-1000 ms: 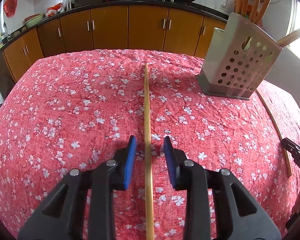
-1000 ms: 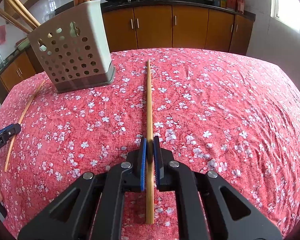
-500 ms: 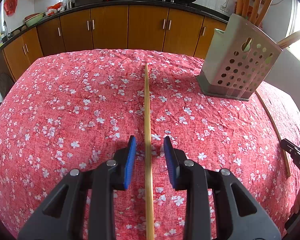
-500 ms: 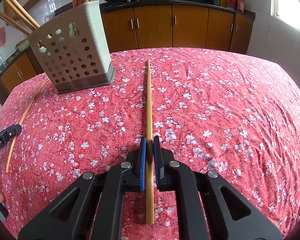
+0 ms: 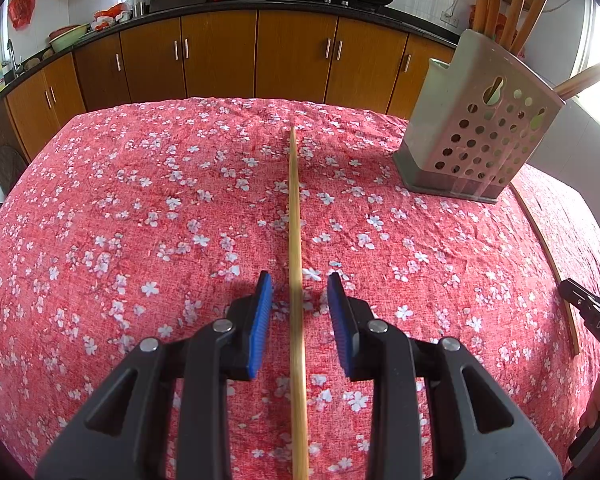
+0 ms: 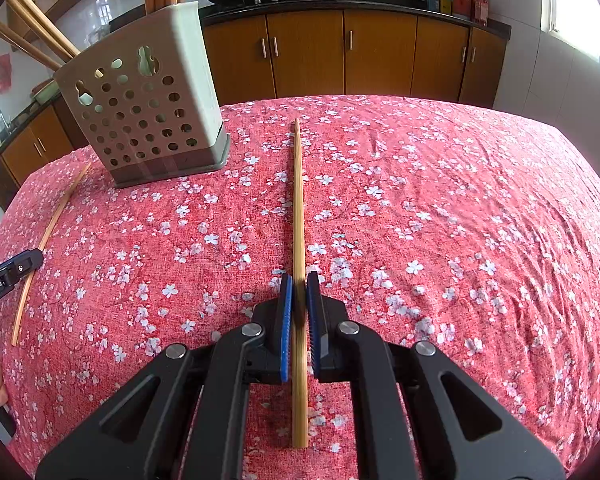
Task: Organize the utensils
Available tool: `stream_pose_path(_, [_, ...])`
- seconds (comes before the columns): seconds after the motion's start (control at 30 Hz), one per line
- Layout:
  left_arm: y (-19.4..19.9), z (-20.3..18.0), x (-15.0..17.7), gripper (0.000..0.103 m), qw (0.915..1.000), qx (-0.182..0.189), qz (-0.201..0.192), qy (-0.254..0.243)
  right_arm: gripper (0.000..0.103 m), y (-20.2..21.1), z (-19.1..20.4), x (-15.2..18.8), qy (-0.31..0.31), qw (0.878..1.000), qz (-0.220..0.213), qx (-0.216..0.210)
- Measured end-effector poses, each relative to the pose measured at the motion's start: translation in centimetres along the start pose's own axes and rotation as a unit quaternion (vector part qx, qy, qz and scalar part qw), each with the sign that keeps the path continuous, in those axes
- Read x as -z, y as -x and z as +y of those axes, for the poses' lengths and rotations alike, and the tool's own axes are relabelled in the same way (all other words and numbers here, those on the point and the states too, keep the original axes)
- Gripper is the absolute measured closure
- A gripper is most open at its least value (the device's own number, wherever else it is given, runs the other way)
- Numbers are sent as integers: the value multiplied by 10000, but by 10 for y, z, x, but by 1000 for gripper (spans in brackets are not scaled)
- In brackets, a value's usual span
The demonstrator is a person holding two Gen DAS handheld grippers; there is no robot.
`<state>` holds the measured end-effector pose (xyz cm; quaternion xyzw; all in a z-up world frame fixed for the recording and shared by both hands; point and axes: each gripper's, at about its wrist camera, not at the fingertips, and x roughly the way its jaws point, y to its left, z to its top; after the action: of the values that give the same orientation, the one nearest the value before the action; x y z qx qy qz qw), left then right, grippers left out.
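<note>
A bamboo chopstick (image 5: 295,216) lies on the red floral tablecloth between the jaws of my open left gripper (image 5: 299,285); the pads do not touch it. My right gripper (image 6: 299,286) is shut on a second chopstick (image 6: 298,200) that lies along the cloth. A grey perforated utensil holder (image 5: 476,136) with several chopsticks in it stands at the back right of the left wrist view. It also shows in the right wrist view (image 6: 144,108) at the back left. The left gripper's chopstick shows at the left of the right wrist view (image 6: 48,236).
The table (image 6: 460,208) drops away at its rounded edges. Brown kitchen cabinets (image 5: 220,56) and a black counter with pans stand behind it. My right gripper's tip (image 5: 588,312) shows at the right edge of the left wrist view, over the other chopstick (image 5: 548,260).
My left gripper's jaws have opened slightly wider around the chopstick. My right gripper stays shut on its chopstick; nothing else has moved.
</note>
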<state>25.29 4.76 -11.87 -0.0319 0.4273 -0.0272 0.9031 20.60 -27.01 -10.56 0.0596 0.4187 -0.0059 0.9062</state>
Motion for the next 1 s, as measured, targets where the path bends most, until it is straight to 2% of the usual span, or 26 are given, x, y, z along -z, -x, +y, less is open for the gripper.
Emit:
stream_pose_path(0.1, [2, 1, -1, 74, 10000, 10, -2, 11, 94, 0, 0, 0, 10, 10000, -1, 18])
stream_pose_path(0.23, [2, -7, 1, 80, 9995, -163, 38, -280, 94, 0, -1, 0, -1, 10000, -2, 8])
stream_pose_path(0.7, [7, -8, 10, 80, 9990, -288, 45, -348, 94, 2, -2, 1, 23, 10000, -2, 57])
stream_pose_path(1.0, [13, -12, 17, 80, 9990, -241, 49, -385, 94, 6, -2, 4, 31, 10000, -1, 74])
